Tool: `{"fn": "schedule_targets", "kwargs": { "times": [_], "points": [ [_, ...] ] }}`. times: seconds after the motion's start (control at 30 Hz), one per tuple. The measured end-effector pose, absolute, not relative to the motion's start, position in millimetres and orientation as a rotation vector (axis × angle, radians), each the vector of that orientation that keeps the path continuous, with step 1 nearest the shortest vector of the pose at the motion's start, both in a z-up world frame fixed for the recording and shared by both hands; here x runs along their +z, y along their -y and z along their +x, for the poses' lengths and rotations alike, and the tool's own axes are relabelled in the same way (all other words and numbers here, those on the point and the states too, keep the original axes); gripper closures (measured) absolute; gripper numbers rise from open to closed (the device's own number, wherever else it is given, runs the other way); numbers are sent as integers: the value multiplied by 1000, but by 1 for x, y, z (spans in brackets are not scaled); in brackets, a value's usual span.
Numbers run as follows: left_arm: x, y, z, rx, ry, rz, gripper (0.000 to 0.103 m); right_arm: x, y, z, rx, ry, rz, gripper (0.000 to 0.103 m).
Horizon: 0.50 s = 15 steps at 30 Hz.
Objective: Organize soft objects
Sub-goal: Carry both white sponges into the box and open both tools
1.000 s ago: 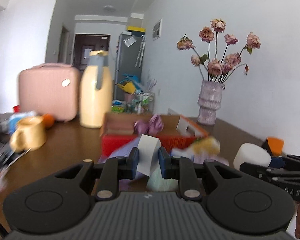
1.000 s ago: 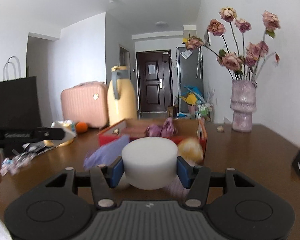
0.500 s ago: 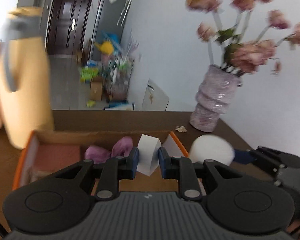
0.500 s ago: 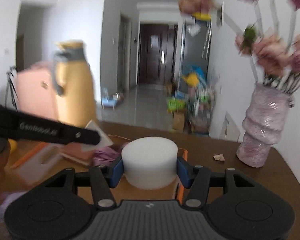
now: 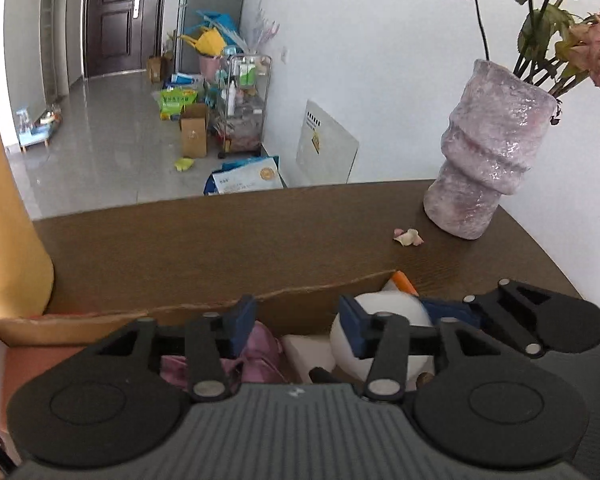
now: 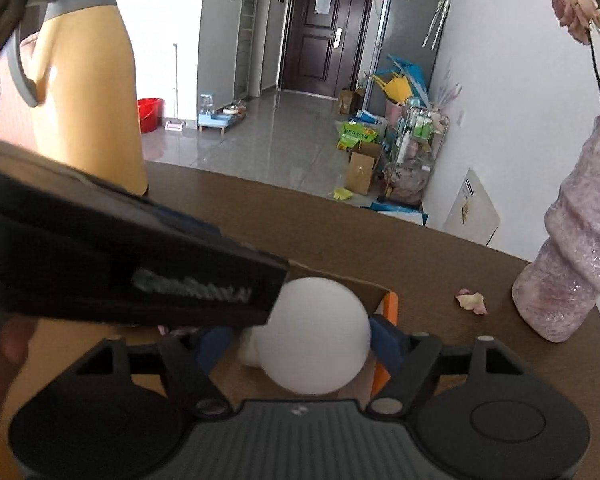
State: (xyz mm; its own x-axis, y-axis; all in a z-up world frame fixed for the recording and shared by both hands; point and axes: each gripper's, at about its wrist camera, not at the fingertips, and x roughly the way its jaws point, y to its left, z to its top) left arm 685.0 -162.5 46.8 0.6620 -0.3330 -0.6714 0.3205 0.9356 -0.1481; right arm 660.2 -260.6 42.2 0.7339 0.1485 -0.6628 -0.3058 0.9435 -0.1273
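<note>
My left gripper (image 5: pixel 298 326) is open and empty over the cardboard box (image 5: pixel 300 300). Below it in the box lie a small white foam block (image 5: pixel 310 354) and a purple soft piece (image 5: pixel 260 350). My right gripper (image 6: pixel 300 344) is over the box's right end, its jaws spread wide around a white foam cylinder (image 6: pixel 314 344); the right pad seems to touch it, the left stands clear. The cylinder also shows in the left wrist view (image 5: pixel 396 312). The left gripper's body (image 6: pixel 120 264) crosses the right wrist view.
A purple vase (image 5: pixel 488 160) with dried roses stands at the table's back right, a fallen petal (image 5: pixel 408 237) beside it. A yellow jug (image 6: pixel 84 80) stands at the left. The brown table's far edge (image 5: pixel 220 204) lies beyond the box.
Both grippers moved forward and down over the box. The left gripper opened and let go of the small white foam block. The right gripper's jaws have spread around the white cylinder.
</note>
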Motion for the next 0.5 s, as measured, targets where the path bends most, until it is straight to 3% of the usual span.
{"fn": "schedule_targets", "kwargs": {
  "times": [0.27, 0.5],
  "points": [
    [91, 137, 658, -313, -719, -10, 49, 85, 269, 626, 213, -657, -254, 29],
    [159, 88, 570, -249, -565, 133, 33, 156, 300, 544, 179, -542, -259, 22]
  ]
}}
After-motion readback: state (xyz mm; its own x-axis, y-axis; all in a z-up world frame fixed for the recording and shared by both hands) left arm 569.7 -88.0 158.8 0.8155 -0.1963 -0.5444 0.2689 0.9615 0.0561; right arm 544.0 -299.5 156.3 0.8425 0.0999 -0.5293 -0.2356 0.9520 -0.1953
